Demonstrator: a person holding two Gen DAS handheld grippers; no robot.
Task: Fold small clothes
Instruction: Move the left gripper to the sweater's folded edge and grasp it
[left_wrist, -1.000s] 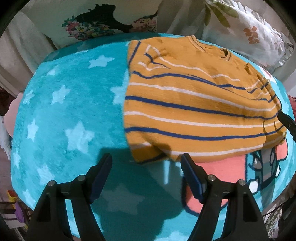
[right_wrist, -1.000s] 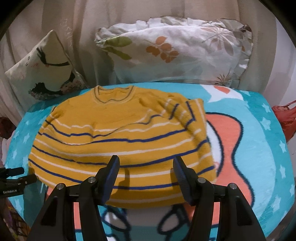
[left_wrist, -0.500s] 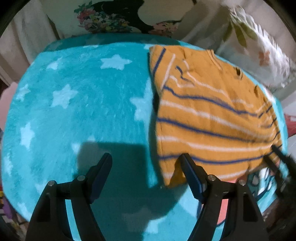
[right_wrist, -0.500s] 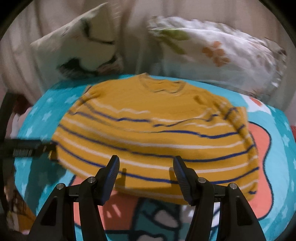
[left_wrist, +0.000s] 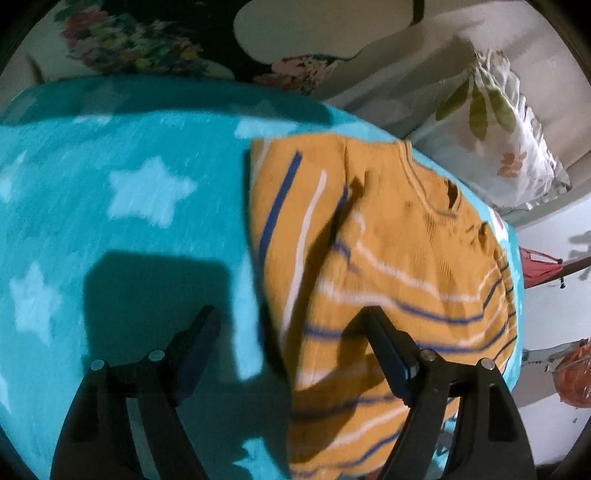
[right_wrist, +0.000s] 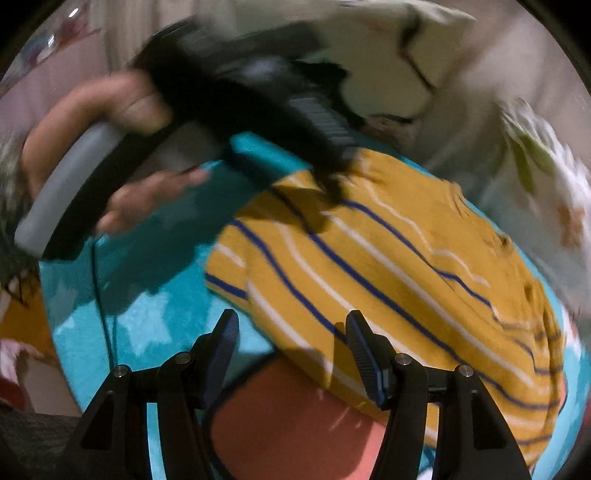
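Observation:
A mustard-yellow sweater (left_wrist: 399, 266) with blue and white stripes lies flat on the teal star blanket (left_wrist: 140, 192), sleeves folded in. It also shows in the right wrist view (right_wrist: 388, 266). My left gripper (left_wrist: 291, 347) is open and empty, low over the sweater's left edge. In the right wrist view the left gripper (right_wrist: 332, 181) reaches the sweater's far left corner, held by a hand (right_wrist: 147, 199). My right gripper (right_wrist: 291, 343) is open and empty over the sweater's near hem corner.
A bird-print pillow (left_wrist: 221, 40) and a leaf-print pillow (left_wrist: 509, 140) stand at the back of the blanket. A red bag (left_wrist: 543, 266) hangs beyond the right edge. The blanket shows an orange cartoon patch (right_wrist: 288, 417).
Both grippers swung to the left side of the sweater. The left one moved forward to the upper left corner. The right one turned left to the lower left hem. Both stayed open.

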